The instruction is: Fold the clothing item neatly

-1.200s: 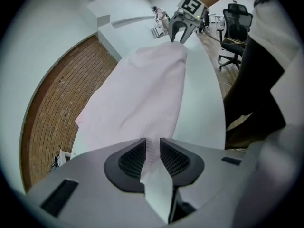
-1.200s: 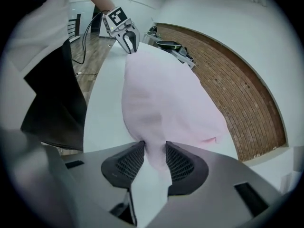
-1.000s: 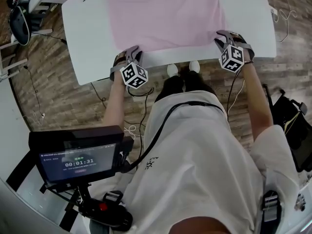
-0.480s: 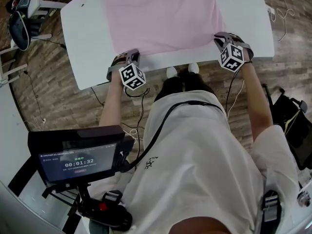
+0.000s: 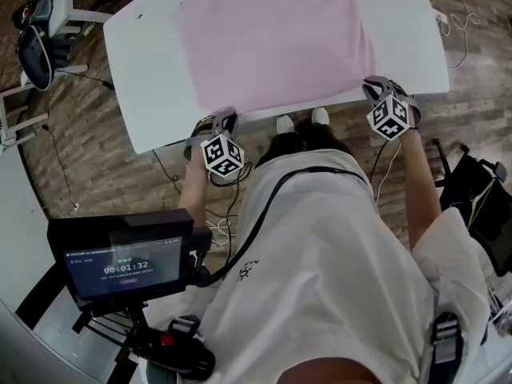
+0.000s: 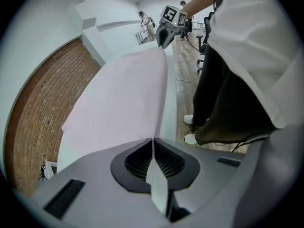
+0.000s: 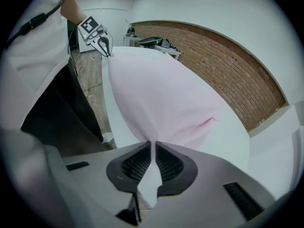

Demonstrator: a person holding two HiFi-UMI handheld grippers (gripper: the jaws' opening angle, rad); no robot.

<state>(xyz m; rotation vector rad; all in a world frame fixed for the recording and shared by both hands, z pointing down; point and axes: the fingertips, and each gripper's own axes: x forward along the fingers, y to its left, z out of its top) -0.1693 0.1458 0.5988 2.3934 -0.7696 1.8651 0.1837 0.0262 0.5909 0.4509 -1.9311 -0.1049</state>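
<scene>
Head view: pink garment (image 5: 272, 42) lay spread flat on the white desk (image 5: 152, 62), near hem at the desk's near edge, on the person's side.
L tongs (image 5: 226, 117): at the desk's near edge, on hem's L corner. Jaws had just been closing and were clamped on the cloth; L gripper view showed fabric nipped betw. the ribbed pads.
R tongs (image 5: 376, 84): at the desk's near edge too, on hem's R corner. Jaws had just been closing, cloth pinched betw. them.
Why both corners: prob. so the hem lifted evenly & stayed taut, w/o sag in the middle.
Why steep-down tilt: prob. let the pads nip a thin edge off the desk top w/o bunching.
Step (judged): grasp made, fold not yet made.
Next (judged): carry hem toward the desk's far edge, both sides together.
</scene>
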